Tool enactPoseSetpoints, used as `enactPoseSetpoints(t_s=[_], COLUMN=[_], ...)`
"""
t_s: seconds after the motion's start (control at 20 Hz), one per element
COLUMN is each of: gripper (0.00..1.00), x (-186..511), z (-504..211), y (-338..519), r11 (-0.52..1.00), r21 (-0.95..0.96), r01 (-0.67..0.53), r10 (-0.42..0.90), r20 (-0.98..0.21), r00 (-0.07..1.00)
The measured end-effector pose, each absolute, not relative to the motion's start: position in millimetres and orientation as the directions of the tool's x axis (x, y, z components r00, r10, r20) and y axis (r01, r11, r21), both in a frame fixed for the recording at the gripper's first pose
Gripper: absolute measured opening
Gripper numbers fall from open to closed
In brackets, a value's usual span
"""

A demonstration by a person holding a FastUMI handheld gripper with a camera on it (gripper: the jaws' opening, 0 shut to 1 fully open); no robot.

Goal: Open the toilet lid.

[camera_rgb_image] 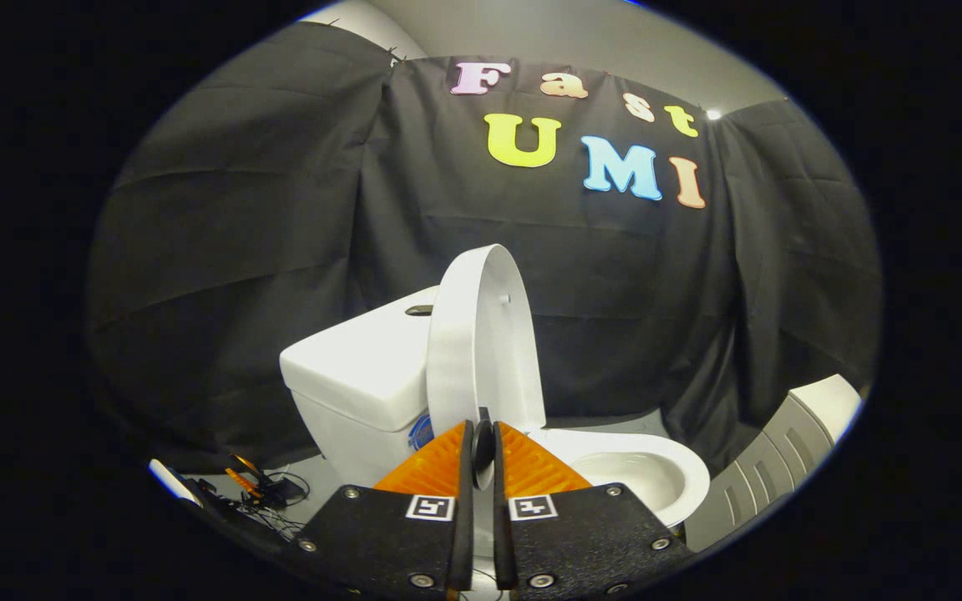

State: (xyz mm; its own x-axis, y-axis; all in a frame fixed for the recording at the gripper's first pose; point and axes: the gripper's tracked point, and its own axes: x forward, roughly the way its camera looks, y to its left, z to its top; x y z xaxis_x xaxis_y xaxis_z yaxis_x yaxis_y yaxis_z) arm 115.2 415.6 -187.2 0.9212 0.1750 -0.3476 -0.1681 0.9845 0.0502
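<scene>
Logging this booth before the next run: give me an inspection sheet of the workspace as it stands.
Surface: grey floor under the toilet.
Job's things: toilet lid raised, upright against the tank; bowl and seat exposed.
Clutter: small tools on the floor beside the tank; grey ribbed bin beyond the bowl.
Grippers: gripper fingers nearly together, a thin dark piece in the gap, just before the lid's lower edge; grip cannot be told.
Cables: thin wires by the tools.
Surroundings: black cloth wall.
</scene>
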Motion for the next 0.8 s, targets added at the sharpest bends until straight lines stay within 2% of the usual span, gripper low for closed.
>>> enactPoseSetpoints(t_s=[0.1,0.25,0.4,0.8], gripper=[0.17,0.38,0.93,0.95], x=[113.9,106.0,100.6,84.0], z=[-188.6,-185.4,-179.4,-117.1], y=[421.9,422.5,413.7,345.9], r11=[0.974,0.962,0.953,0.945], r21=[0.101,0.155,0.179,0.178], r01=[-0.201,-0.227,-0.245,-0.274], r10=[0.224,0.269,0.294,0.313], r20=[-0.354,-0.354,-0.346,-0.250], r00=[0.908,0.896,0.891,0.916])
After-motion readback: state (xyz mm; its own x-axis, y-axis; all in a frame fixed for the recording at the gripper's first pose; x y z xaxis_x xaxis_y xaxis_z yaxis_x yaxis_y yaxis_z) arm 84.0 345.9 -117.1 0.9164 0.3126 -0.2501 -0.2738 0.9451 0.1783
